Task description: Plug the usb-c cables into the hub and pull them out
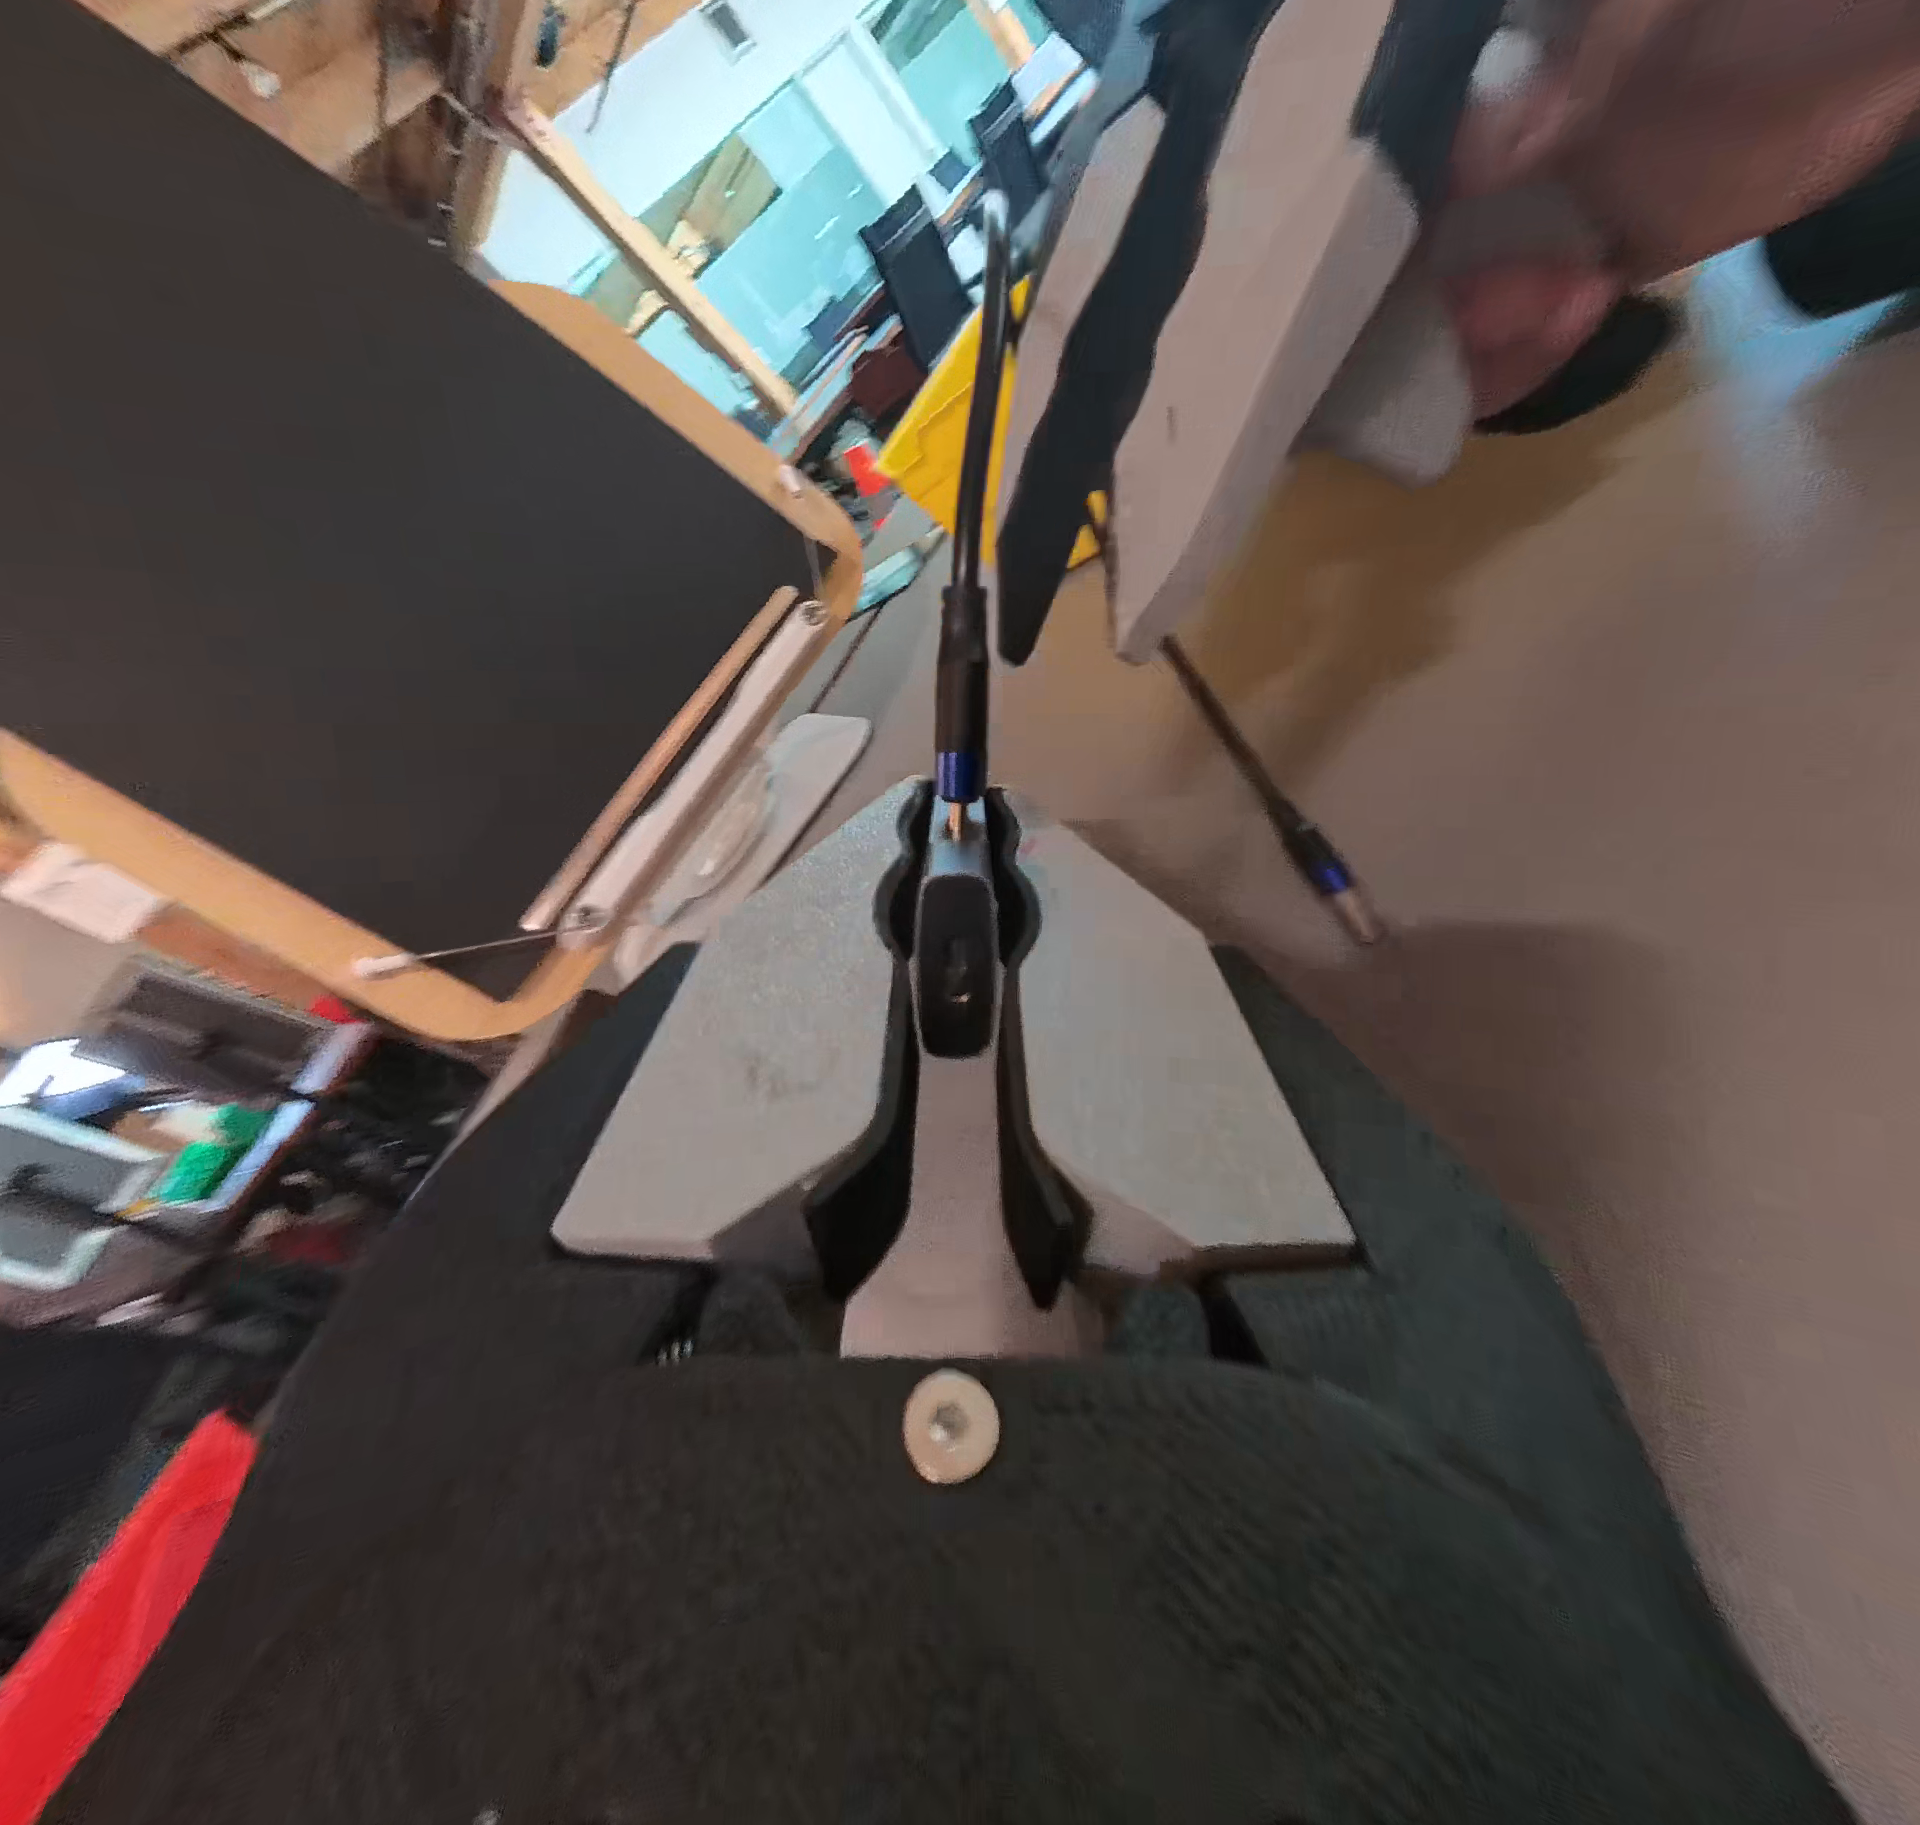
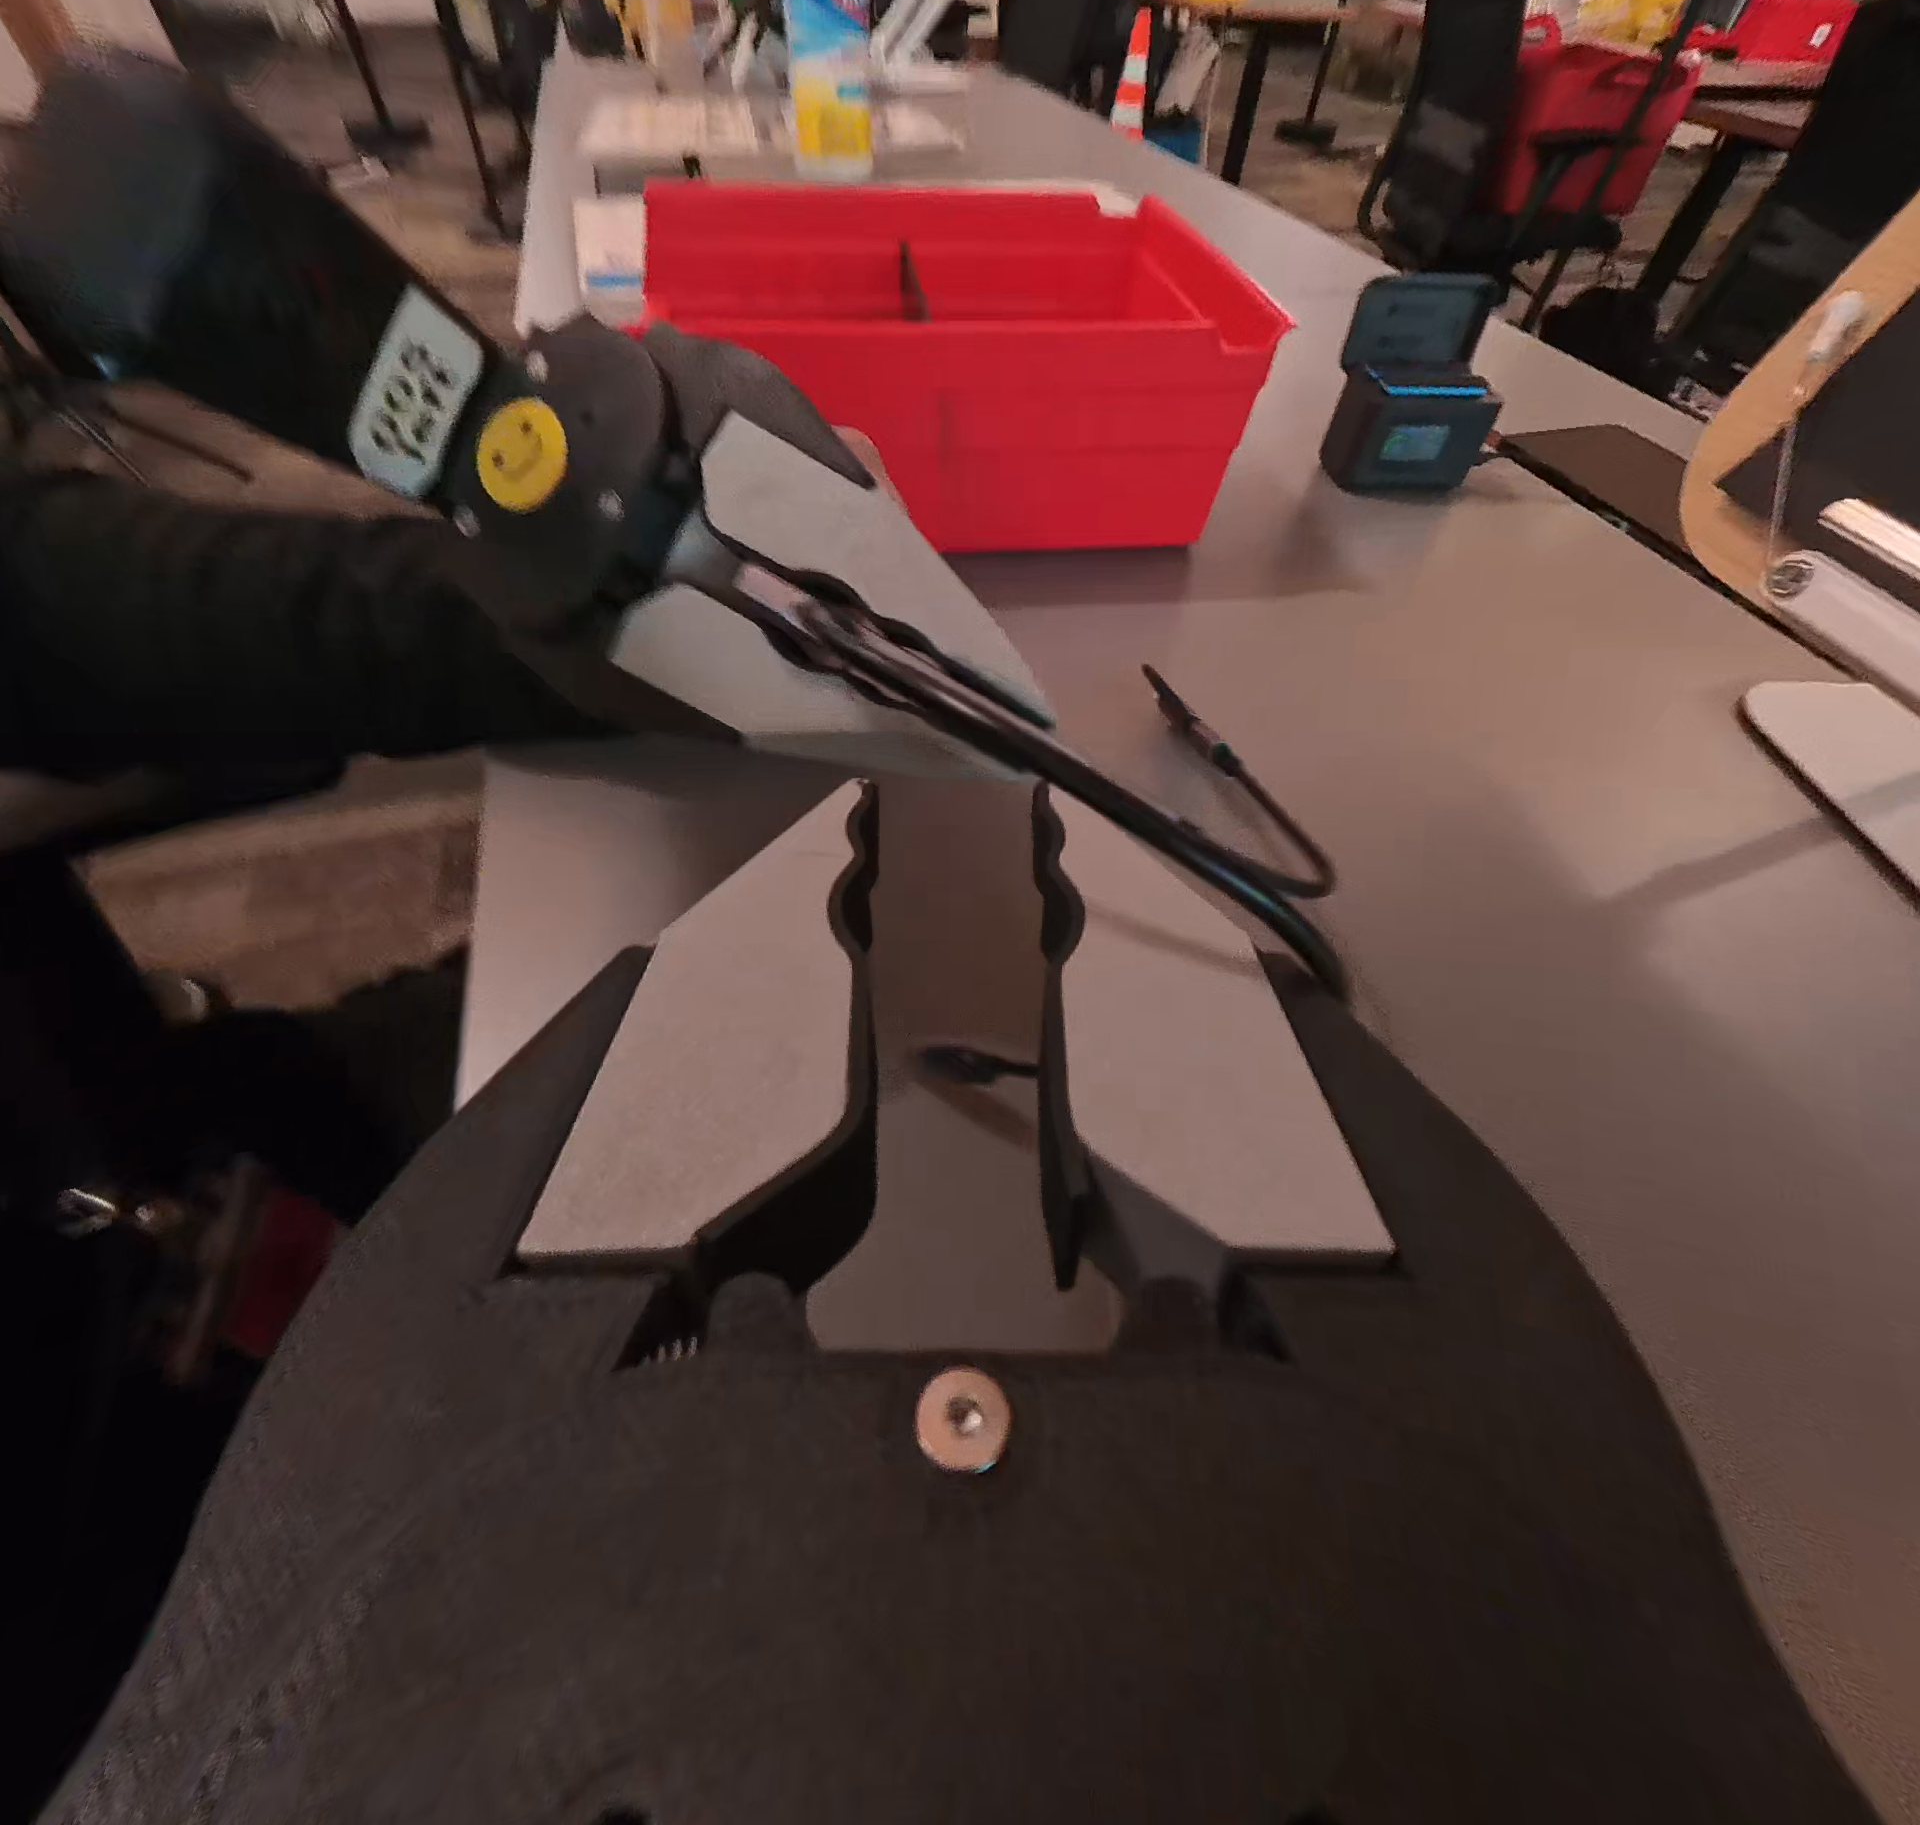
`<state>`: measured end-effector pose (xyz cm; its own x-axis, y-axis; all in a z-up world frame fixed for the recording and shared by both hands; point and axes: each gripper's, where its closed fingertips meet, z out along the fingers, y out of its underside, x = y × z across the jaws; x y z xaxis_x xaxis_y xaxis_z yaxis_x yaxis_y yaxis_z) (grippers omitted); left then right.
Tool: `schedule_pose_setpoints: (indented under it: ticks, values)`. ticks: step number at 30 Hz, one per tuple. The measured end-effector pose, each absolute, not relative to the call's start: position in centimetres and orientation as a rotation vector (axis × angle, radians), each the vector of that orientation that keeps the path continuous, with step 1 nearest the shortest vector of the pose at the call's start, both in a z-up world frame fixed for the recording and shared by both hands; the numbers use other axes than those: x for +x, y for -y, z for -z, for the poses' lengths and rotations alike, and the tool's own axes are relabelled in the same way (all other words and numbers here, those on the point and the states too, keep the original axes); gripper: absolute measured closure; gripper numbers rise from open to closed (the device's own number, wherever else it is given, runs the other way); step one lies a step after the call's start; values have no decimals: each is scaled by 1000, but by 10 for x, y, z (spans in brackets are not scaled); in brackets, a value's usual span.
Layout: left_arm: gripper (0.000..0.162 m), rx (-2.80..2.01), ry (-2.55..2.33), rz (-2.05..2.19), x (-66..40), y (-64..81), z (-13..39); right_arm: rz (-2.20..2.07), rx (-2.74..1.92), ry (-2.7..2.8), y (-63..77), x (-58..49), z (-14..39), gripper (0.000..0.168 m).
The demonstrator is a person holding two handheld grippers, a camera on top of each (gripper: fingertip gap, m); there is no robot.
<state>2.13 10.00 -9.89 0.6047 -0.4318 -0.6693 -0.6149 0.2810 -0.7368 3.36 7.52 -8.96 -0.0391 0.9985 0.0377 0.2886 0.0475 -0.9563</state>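
In the left wrist view my left gripper (image 1: 956, 811) is shut on a small dark grey hub (image 1: 954, 954). A black usb-c cable with a blue ring (image 1: 958, 765) is plugged into the hub's far end and arcs up and away. A second cable end (image 1: 1335, 882), also blue-ringed with a bare silver tip, lies free on the grey table (image 1: 1610, 840). My right gripper (image 2: 951, 819) is open and empty just above the table, close below the left gripper (image 2: 997, 736). The free cable end (image 2: 1174, 700) lies beyond it, joined to a black loop (image 2: 1309, 876).
A red divided bin (image 2: 966, 393) stands behind the grippers. A black charger case (image 2: 1413, 404) sits to its right. A wood-edged black panel (image 1: 312, 476) and a white flat base (image 2: 1839, 767) are at the table's right side. A wipes canister (image 2: 826, 40) stands far back. Both grippers' tips are close together, under 4 cm apart. The white flat base (image 2: 1839, 767) lies around 35 centimeters away from my left fingertips.
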Motion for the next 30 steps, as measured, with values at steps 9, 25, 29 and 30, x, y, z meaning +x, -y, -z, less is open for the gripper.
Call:
schedule_pose_setpoints:
  ticks: [9, 25, 29, 30]
  values:
    - [155, -1273, -1004, -524, 10, -111, 95, -1265, -1395, 1325, -58, 15, 77, 149]
    - [155, -1347, -1083, -655, 8, -116, 114, -1036, -1420, 1337, -63, 14, 94, 161]
    - [154, -1293, -1077, -653, 13, -115, 108, -1121, -1382, 1321, -62, 19, 87, 161]
    - [155, -1270, -1079, -664, 14, -115, 106, -1110, -1351, 1339, -61, 20, 86, 161]
